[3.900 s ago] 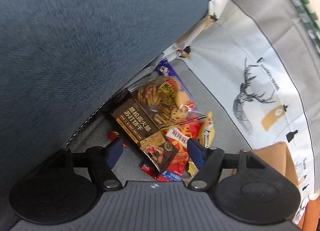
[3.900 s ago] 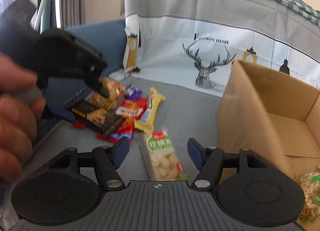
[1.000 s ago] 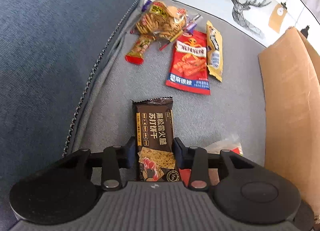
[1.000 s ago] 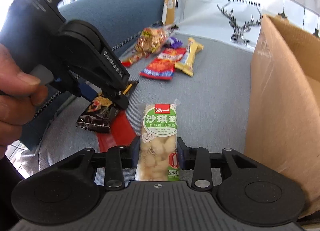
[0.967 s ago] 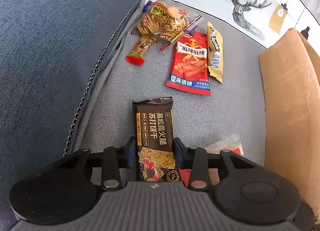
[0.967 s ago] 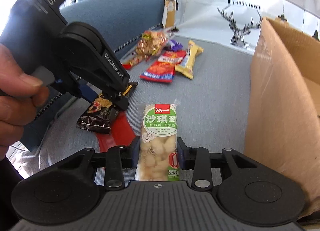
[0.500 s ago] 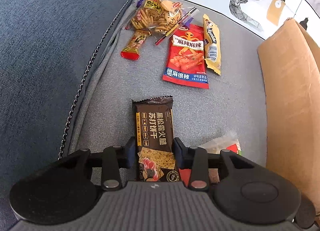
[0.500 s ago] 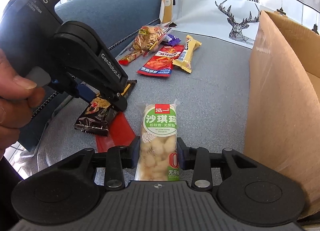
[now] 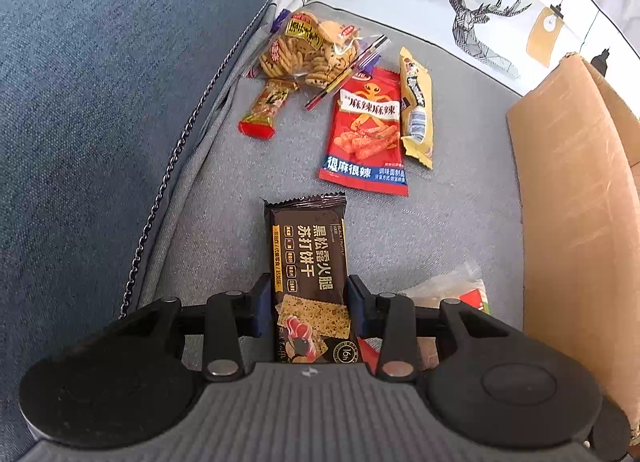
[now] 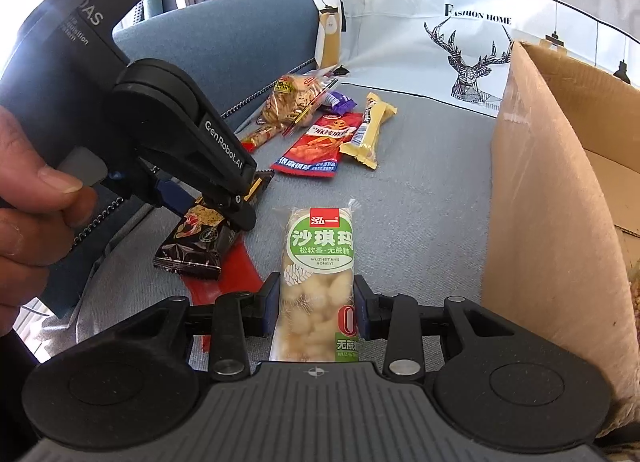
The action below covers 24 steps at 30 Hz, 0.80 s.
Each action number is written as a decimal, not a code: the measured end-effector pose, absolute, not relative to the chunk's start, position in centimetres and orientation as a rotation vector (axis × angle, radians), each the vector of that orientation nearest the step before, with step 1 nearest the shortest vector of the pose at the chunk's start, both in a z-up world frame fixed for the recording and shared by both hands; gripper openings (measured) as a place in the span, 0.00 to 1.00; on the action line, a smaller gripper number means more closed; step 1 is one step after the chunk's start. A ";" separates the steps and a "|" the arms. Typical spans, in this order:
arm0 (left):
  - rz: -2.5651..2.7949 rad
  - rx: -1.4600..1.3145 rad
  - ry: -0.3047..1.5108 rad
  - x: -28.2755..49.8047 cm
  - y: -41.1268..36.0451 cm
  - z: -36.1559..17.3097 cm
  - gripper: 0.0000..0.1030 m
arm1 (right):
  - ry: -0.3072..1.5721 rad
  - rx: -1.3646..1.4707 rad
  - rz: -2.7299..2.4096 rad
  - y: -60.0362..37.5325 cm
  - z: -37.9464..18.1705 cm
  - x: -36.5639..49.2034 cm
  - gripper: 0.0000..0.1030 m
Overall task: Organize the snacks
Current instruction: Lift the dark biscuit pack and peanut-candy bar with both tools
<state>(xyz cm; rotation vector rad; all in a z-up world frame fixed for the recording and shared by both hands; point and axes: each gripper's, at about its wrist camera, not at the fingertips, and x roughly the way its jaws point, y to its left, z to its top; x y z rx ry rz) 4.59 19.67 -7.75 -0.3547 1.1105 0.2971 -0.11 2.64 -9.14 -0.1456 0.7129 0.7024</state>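
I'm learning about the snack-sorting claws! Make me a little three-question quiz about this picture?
1. True or false: the left claw grips the dark cracker packet.
2. What is the right claw shut on? A) green-label snack bar B) red spicy pouch C) yellow bar
3. Fill in: on the right stands a cardboard ____.

Key: 1 true; 2 A; 3 box.
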 end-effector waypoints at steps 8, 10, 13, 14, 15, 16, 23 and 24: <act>0.304 -0.369 1.062 3.9 19.8 -6.8 0.41 | 0.693 -0.152 0.699 2.5 -9.2 -0.4 0.37; 0.309 -0.371 1.042 3.9 19.8 -6.4 0.41 | 0.682 -0.151 0.695 2.5 -9.0 -0.5 0.37; 0.314 -0.378 1.000 3.6 19.8 -5.7 0.41 | 0.662 -0.141 0.694 2.3 -8.4 -0.7 0.37; 0.314 -0.382 0.985 3.4 19.7 -5.4 0.41 | 0.653 -0.142 0.693 2.3 -8.2 -0.8 0.37; 0.315 -0.386 0.969 3.2 19.7 -5.1 0.41 | 0.643 -0.143 0.694 2.3 -7.8 -1.0 0.37; 0.316 -0.390 0.953 3.0 19.6 -4.8 0.41 | 0.632 -0.143 0.696 2.2 -7.5 -1.1 0.37; 0.314 -0.416 0.851 1.6 19.1 -3.0 0.41 | 0.523 -0.134 0.696 1.0 -4.7 -2.1 0.37; 0.314 -0.416 0.838 1.5 19.0 -2.8 0.41 | 0.505 -0.136 0.694 0.8 -4.4 -2.3 0.37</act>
